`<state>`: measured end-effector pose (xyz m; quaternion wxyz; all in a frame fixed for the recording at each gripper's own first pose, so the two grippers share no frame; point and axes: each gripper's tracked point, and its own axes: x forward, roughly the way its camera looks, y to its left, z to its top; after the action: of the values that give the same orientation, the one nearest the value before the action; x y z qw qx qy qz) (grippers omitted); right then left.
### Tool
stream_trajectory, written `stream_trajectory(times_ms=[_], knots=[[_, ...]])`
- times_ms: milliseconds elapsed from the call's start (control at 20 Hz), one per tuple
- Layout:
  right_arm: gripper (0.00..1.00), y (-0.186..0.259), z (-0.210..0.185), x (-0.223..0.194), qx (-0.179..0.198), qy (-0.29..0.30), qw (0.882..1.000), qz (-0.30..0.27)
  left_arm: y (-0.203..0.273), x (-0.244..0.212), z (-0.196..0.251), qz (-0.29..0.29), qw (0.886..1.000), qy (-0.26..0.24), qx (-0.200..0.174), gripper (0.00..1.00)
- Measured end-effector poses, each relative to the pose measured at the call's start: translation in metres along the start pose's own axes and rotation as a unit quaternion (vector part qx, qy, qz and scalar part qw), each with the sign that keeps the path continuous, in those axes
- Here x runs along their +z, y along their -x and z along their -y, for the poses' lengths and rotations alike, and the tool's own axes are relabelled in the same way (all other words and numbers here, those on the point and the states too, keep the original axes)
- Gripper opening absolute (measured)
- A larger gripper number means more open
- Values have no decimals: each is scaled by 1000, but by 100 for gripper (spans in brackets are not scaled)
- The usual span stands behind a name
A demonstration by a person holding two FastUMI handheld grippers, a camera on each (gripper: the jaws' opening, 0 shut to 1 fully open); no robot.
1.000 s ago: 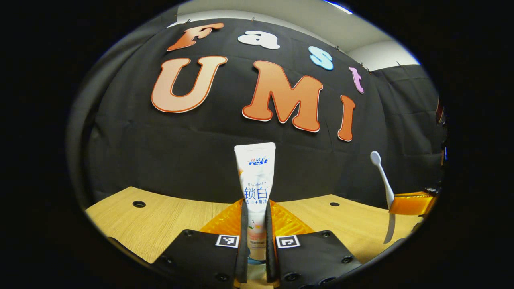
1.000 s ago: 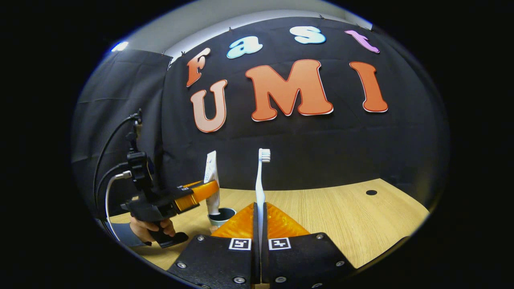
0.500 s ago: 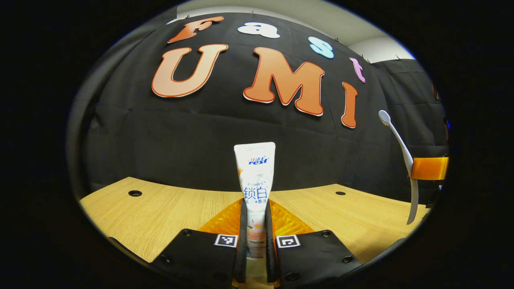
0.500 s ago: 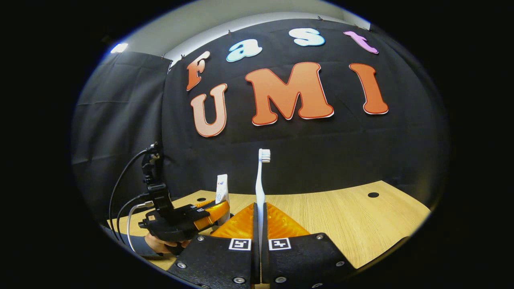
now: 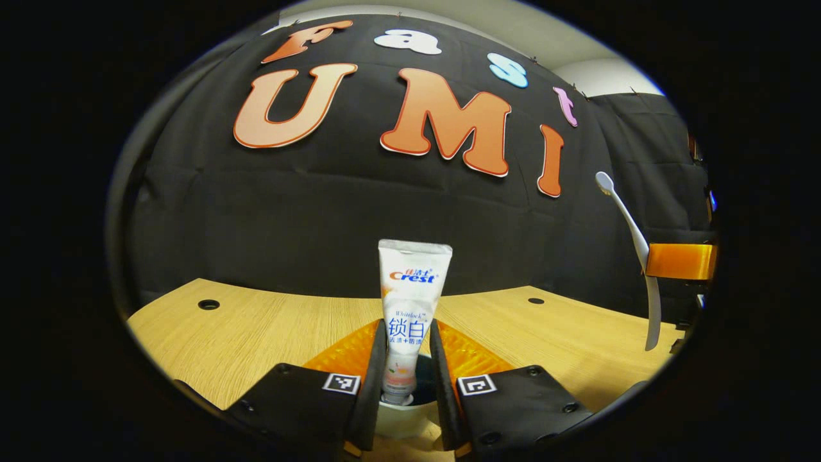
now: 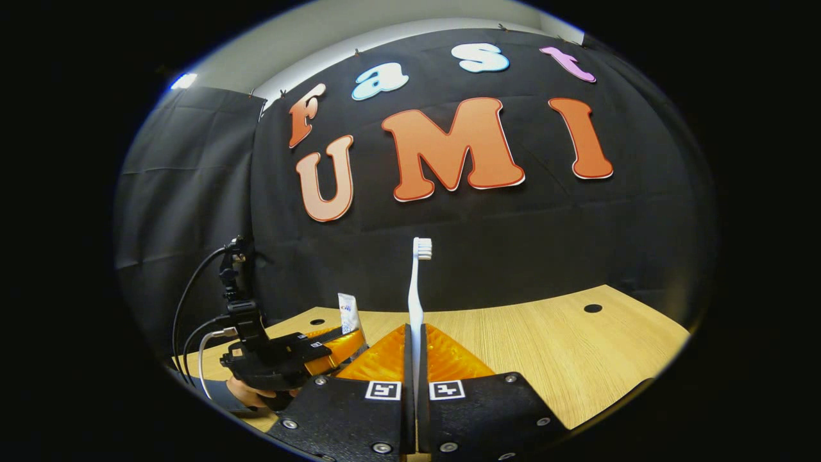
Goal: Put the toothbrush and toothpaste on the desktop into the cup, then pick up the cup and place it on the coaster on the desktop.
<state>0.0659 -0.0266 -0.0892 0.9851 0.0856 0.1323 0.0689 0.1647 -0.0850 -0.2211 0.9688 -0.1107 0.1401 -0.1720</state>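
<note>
Left gripper [image 5: 408,378] fingers are being held slightly apart around the toothpaste [image 5: 410,301], which is standing upright with its lower end inside the cup [image 5: 401,420]; whether the fingers are pressing on the tube cannot be told. Right gripper [image 6: 414,359] fingers are being kept clamped together on the toothbrush [image 6: 417,289], which is being held upright, bristles up, above the wooden desktop [image 6: 558,346]. Beside it, the left gripper and toothpaste are being shown at the lower left of the right gripper view.
</note>
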Motion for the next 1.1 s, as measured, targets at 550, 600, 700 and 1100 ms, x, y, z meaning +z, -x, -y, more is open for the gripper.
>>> stream_trajectory(times_ms=[550, 600, 700, 1100], knots=[[1, -11, -7, 5, 12, -28, 1000, 5, 30, 43, 2, 37, 999, -4, -15, 83], [1, -14, -11, 8, 18, -35, 999, 9, 36, 47, -1, 39, 999, 3, -13, 83], [1, -22, -19, 13, 33, -56, 998, 22, 50, 57, -9, 47, 999, 17, -8, 88], [1, -52, -68, 48, 119, -98, 980, 130, 117, 109, -42, 98, 994, 4, 44, 94]])
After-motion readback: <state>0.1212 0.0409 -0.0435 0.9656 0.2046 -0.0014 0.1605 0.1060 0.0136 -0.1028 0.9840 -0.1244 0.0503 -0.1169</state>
